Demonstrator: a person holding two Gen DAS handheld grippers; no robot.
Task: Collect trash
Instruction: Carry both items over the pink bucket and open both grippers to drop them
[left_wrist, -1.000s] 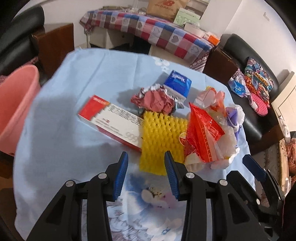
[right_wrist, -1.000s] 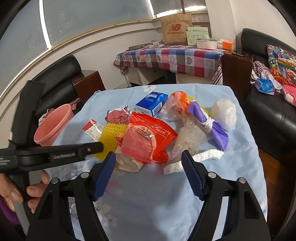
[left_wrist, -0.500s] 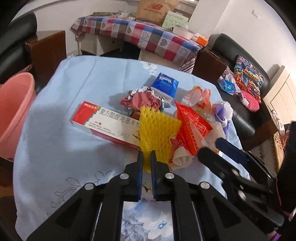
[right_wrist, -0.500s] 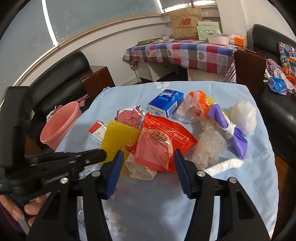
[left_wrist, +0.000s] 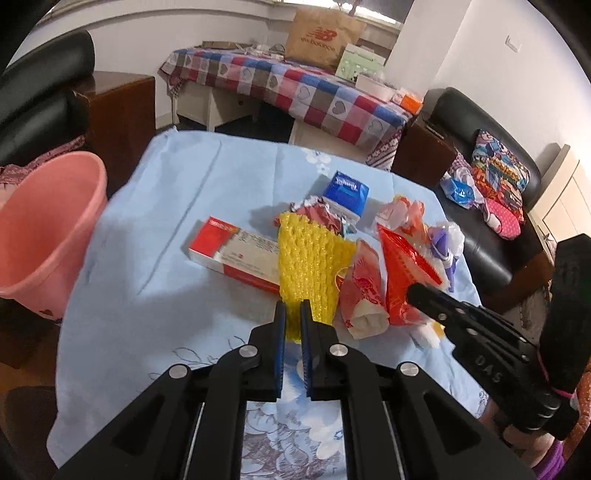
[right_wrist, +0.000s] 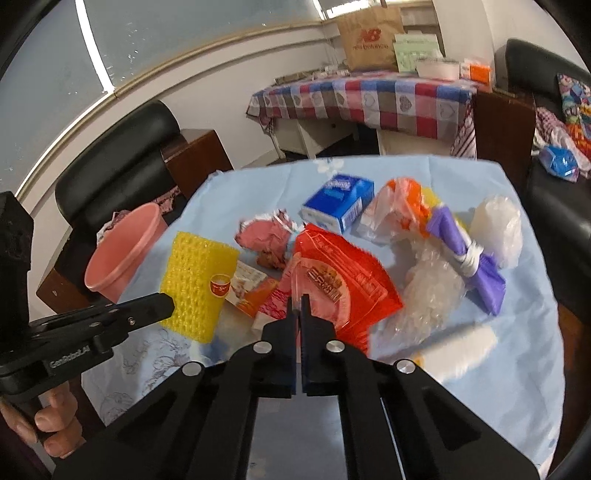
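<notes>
1. Yellow foam netting (left_wrist: 308, 266) is pinched at its near edge by your left claw (left_wrist: 290, 317); its long axis runs straight away from the claw, and the far end leans over the red-and-white carton (left_wrist: 236, 253)
2. That carton lies flat on the blue-clothed surface (left_wrist: 177, 206), its long axis crosswise to your left claw, red end pointing toward the pink bin (left_wrist: 40, 232) at the surface's left edge
3. Your right claw (right_wrist: 298, 306) is clenched on the thin near edge of the red snack wrapper (right_wrist: 340, 280); the wrapper spreads away from the tips and to their right
4. In the left wrist view the same wrapper (left_wrist: 402, 273) stands just right of the netting, with your right claw (left_wrist: 417, 291) reaching in from the right
5. In the right wrist view the netting (right_wrist: 197, 280) sits left of the wrapper, your left claw (right_wrist: 162, 306) at its near left corner
6. Behind the wrapper lie crumpled pink paper (right_wrist: 267, 238), a blue tissue pack (right_wrist: 338, 206) with its long axis angled away to the right, and an orange-and-clear bag (right_wrist: 400, 210)
7. To the right are a purple bag tied with white (right_wrist: 467, 254), clear plastic wrap (right_wrist: 428, 295) and a white foam strip (right_wrist: 461, 349) lying near the surface's front edge
</notes>
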